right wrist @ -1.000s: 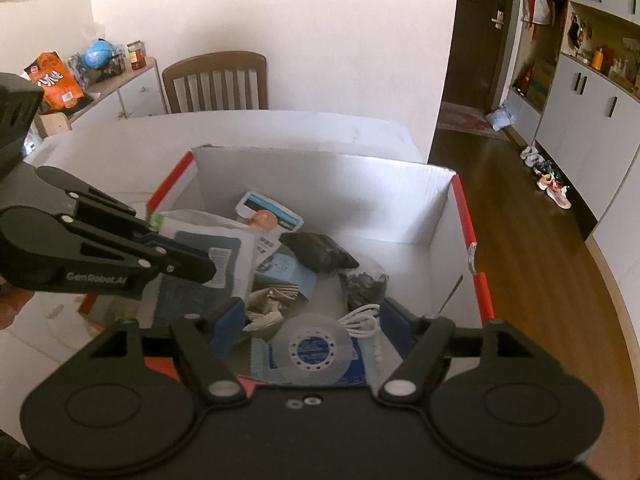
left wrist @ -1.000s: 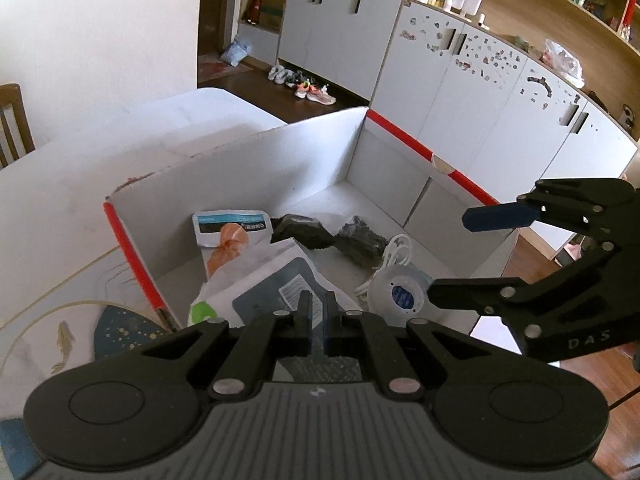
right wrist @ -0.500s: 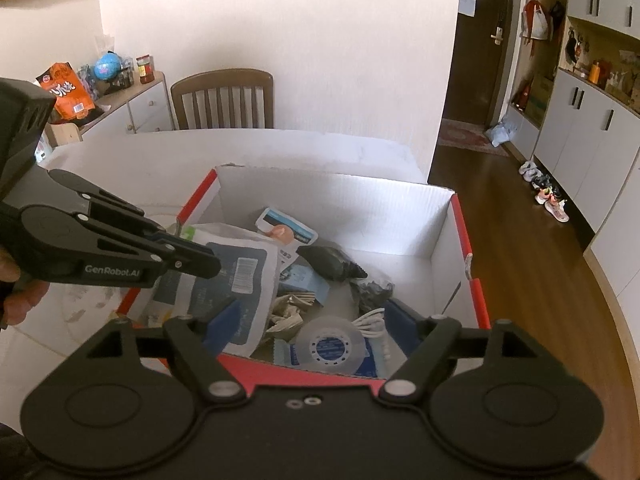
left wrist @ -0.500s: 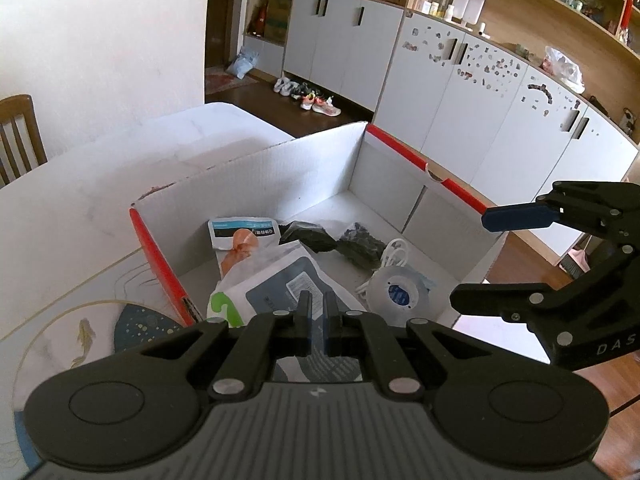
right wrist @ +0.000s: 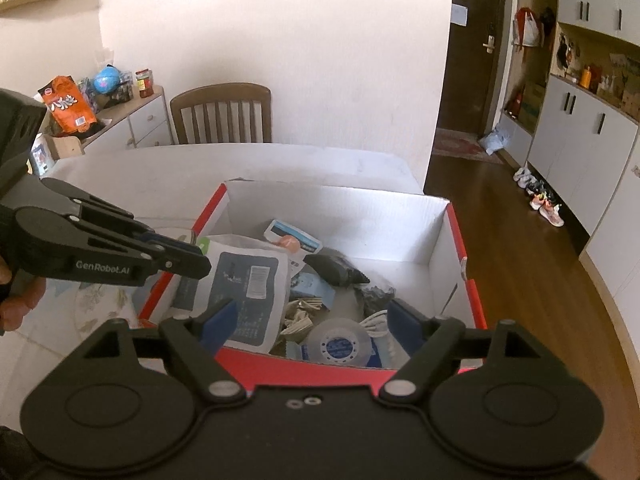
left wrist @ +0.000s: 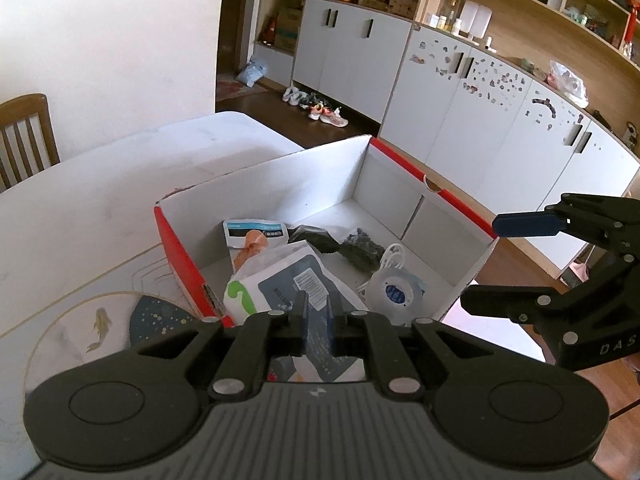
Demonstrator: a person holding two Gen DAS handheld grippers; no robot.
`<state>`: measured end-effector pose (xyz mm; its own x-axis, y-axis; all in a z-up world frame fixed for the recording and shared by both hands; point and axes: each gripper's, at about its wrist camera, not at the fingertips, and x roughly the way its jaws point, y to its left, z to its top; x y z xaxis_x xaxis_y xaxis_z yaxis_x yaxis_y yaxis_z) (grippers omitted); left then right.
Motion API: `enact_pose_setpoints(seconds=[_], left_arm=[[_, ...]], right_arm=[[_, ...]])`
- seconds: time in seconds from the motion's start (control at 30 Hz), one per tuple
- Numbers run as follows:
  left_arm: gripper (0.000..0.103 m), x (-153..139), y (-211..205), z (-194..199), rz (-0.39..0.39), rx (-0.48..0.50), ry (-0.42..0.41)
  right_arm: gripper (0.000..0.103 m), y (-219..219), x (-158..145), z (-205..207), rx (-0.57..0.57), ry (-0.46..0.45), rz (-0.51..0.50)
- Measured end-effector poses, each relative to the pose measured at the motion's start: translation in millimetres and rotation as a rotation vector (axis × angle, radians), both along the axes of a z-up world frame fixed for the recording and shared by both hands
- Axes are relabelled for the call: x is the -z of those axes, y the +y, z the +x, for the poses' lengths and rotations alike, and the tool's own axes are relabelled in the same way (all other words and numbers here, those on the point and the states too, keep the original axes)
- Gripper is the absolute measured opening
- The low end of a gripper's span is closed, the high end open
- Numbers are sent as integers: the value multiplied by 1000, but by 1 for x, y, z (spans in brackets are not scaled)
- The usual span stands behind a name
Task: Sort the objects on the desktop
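While both grippers hover above the red-edged box (right wrist: 456, 240), the left gripper (left wrist: 316, 312) has its fingers pressed together on nothing; the right gripper (right wrist: 312, 316) has just been spreading, empty. The box stands at the table's (right wrist: 160, 168) near edge. Advisable: descend squarely over one item, clear of the walls. Count: one tape roll (right wrist: 338, 346), one large pouch (right wrist: 244, 280), one small packet (right wrist: 292, 236).
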<state>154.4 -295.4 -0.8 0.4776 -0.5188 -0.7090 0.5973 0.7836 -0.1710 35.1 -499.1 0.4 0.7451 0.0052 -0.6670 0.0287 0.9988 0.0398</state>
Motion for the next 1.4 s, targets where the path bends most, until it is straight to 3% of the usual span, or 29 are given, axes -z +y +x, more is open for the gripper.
enact_pose_setpoints(seconds=[0.07,0.1,0.17,0.2,0.23,0.37,0.47,0.83,1.4], left_arm=[[12,-1,3,-2,0,-4,-7],[19,-2,4,-3,3,-10,-17],[40,-5,6,-6,9,-21,-36],[65,-6,7,-7,4,-24,-38],[78,-7,9,-8,1,-28,-42],[79,-10,14,-11,0,-28,-46],[87,-10,18,-13,0,-36,-42],[97,-11,32,-33,15,-70,-49],[101,-13,39,-58,8,-83,-69]], right_arm=[[84,2,0,-1,3,-1,0],[85,3,0,-2,5,-2,2],[85,4,0,-4,13,-5,6],[85,4,0,-4,15,-6,9],[86,5,0,-6,18,-7,11],[91,7,-2,-11,23,-17,24],[99,8,-3,-15,32,-26,27],[100,14,-4,-27,82,-42,35],[100,22,-2,-40,96,-66,34]])
